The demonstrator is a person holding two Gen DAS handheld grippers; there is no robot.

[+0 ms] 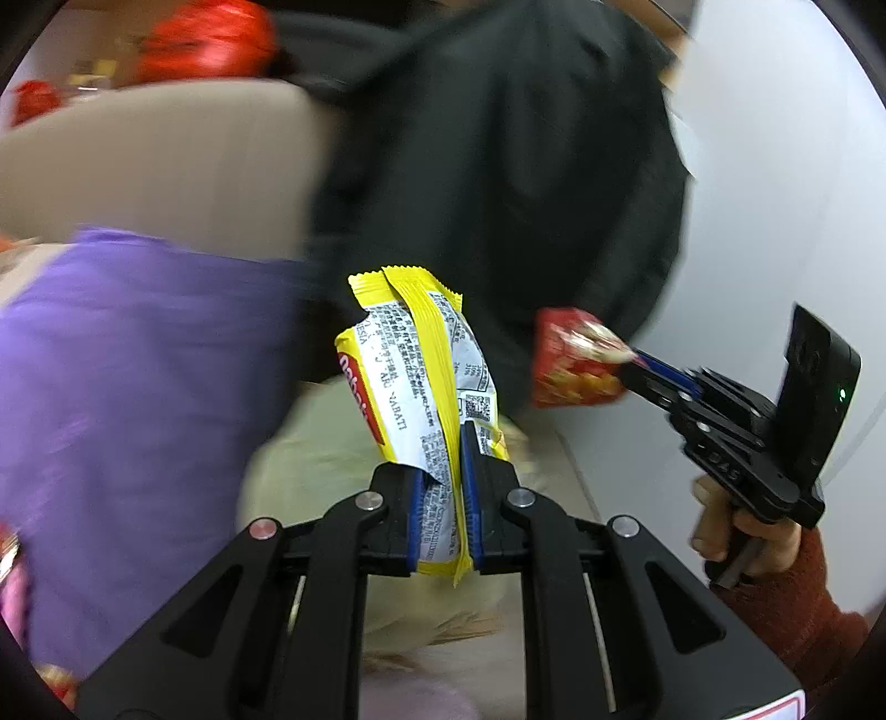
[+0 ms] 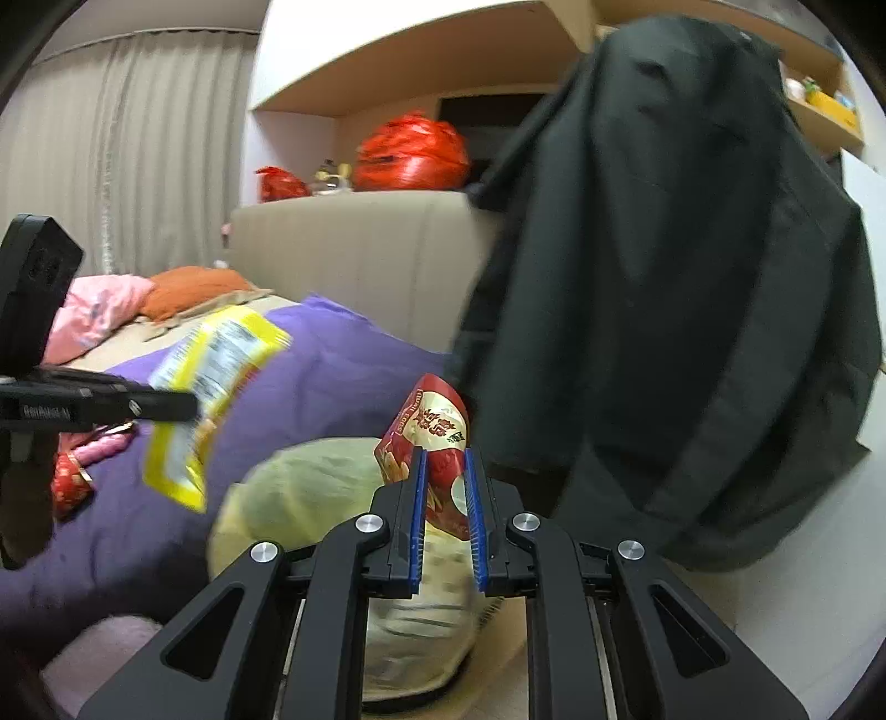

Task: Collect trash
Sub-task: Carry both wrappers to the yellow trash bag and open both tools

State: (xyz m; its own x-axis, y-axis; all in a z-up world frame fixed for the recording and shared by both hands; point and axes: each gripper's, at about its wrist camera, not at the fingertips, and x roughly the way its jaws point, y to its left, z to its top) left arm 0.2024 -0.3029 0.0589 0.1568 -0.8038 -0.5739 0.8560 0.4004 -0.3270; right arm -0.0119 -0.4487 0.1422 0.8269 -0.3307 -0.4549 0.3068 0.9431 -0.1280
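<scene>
Ahead, a black jacket [image 2: 664,277] hangs over the purple blanket [image 2: 332,376].

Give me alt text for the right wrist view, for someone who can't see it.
The right claw grips a red snack wrapper above a pale yellow bag. At left, the left claw holds a yellow wrapper over a purple blanket; a black jacket hangs at right.

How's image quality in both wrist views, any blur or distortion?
Left wrist: background smeared by motion blur; the purple bedding and red bag are streaky, while the held yellow wrapper stays sharp. Right wrist: background mostly sharp, but the yellow wrapper blurs. Both: fisheye bending and dark corner vignetting.
</scene>
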